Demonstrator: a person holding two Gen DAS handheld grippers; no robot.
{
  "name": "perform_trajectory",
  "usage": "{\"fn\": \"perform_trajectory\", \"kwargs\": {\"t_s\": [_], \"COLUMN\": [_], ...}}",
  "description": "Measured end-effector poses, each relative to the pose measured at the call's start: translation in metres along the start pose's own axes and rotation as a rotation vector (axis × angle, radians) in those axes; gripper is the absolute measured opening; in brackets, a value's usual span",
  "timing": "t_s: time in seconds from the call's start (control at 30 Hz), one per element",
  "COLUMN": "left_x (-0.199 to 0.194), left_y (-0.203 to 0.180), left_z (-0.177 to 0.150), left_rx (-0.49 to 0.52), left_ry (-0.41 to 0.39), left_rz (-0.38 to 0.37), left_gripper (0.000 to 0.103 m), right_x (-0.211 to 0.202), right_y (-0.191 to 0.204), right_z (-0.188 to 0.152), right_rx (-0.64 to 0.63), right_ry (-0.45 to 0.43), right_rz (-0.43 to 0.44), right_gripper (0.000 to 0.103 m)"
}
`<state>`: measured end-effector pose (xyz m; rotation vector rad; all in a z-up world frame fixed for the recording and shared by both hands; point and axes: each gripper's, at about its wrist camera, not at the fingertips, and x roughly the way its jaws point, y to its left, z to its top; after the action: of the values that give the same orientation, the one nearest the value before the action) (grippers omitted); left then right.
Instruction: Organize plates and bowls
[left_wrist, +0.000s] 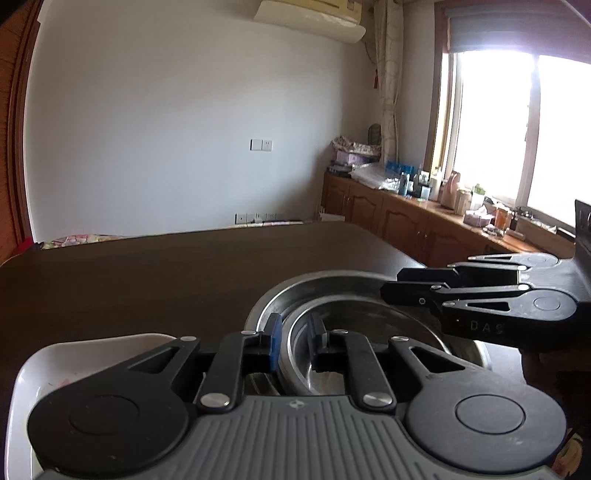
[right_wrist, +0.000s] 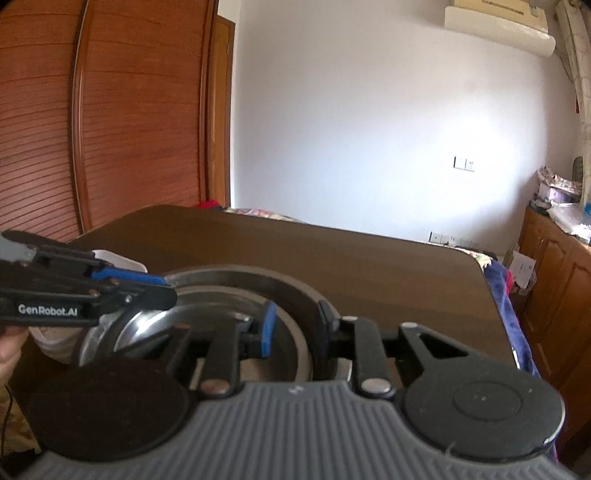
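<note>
Up close, the left tongs (left_wrist: 295, 336) stand narrow, one blue pad on each side of the rim of the small steel bowl (left_wrist: 369, 317). The left pad sits outside the wall and the right pad inside it. Whether the pads pinch the rim or only flank it I cannot tell.

That small bowl is nested inside a big steel bowl (left_wrist: 314, 284), whose wide rim curves round just ahead of the left tongs and off to their right. The right tongs (right_wrist: 297, 325) straddle the near right edge of this big bowl. Their gap is modest and the rim runs through it, close by the right finger, while the blue left pad stands clear of the metal over the bowl's inside. So they are parted and grip nothing.

The two tongs point across the bowls toward each other, with the tips of each over the bowls' opposite sides. Left of the left tongs, partly under their body, lies a white dish (left_wrist: 74, 354), just beside the big bowl.

All three things rest on the dark wooden worktop (left_wrist: 147, 273), which stretches bare ahead of both tongs. Part of a hand (right_wrist: 9, 347) shows behind the left tongs at the edge of the right camera's view.

Beyond the worktop's far edge lies a bed (left_wrist: 85, 238) with a flowered cover against a white wall (left_wrist: 166, 129). Farther right runs a row of wooden cabinets (left_wrist: 399, 218), cluttered on top, under a bright window (left_wrist: 495, 118).
</note>
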<state>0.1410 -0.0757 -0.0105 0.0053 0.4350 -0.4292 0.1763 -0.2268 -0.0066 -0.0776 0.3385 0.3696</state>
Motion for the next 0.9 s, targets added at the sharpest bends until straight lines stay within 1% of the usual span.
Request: {"fn": "perform_trajectory", "kwargs": {"t_s": [0.03,0.1,0.17,0.27,0.33,0.4,0.47,0.57,0.6,0.7,0.73,0.8,0.87,0.9], "left_x": [-0.003,-0.009,-0.014,-0.023,-0.027,-0.032,-0.034,-0.036,-0.037,-0.036,-0.035,-0.031,-0.028,-0.027], "left_y": [-0.001,-0.004,-0.007,-0.009,-0.011,-0.014,-0.014,-0.009,-0.007,-0.003,-0.001,0.002,0.004,0.005], "left_z": [0.000,0.001,0.001,0.001,0.001,0.000,-0.002,-0.006,-0.008,-0.013,-0.015,-0.016,-0.015,-0.016], "left_rx": [0.003,0.018,0.035,0.035,0.045,0.059,0.063,0.035,0.022,0.001,-0.003,-0.017,-0.035,-0.040], "left_ry": [-0.011,-0.033,-0.053,-0.075,-0.091,-0.105,-0.114,-0.113,-0.114,-0.113,-0.111,-0.102,-0.094,-0.090], "left_rz": [-0.001,0.015,0.028,0.031,0.040,0.054,0.063,0.062,0.059,0.071,0.079,0.088,0.084,0.085], "left_gripper": [0.035,0.044,0.046,0.046,0.050,0.059,0.064,0.074,0.079,0.091,0.091,0.091,0.091,0.091], "right_x": [-0.001,-0.006,-0.011,-0.014,-0.016,-0.017,-0.020,-0.023,-0.024,-0.028,-0.028,-0.028,-0.028,-0.029], "right_y": [0.000,0.000,-0.001,-0.004,-0.007,-0.010,-0.011,-0.012,-0.012,-0.011,-0.010,-0.009,-0.010,-0.010], "right_z": [0.000,-0.001,-0.002,-0.006,-0.008,-0.010,-0.012,-0.015,-0.016,-0.020,-0.021,-0.023,-0.023,-0.024], "right_rx": [0.003,0.010,0.021,0.043,0.062,0.072,0.079,0.086,0.087,0.090,0.092,0.096,0.106,0.114], "right_ry": [-0.005,-0.019,-0.036,-0.049,-0.047,-0.050,-0.056,-0.069,-0.073,-0.088,-0.089,-0.093,-0.096,-0.097], "right_rz": [-0.002,-0.007,-0.012,-0.018,-0.022,-0.036,-0.047,-0.065,-0.073,-0.088,-0.088,-0.093,-0.094,-0.092], "right_gripper": [0.025,0.026,0.028,0.029,0.030,0.030,0.030,0.036,0.041,0.055,0.058,0.061,0.064,0.067]}}
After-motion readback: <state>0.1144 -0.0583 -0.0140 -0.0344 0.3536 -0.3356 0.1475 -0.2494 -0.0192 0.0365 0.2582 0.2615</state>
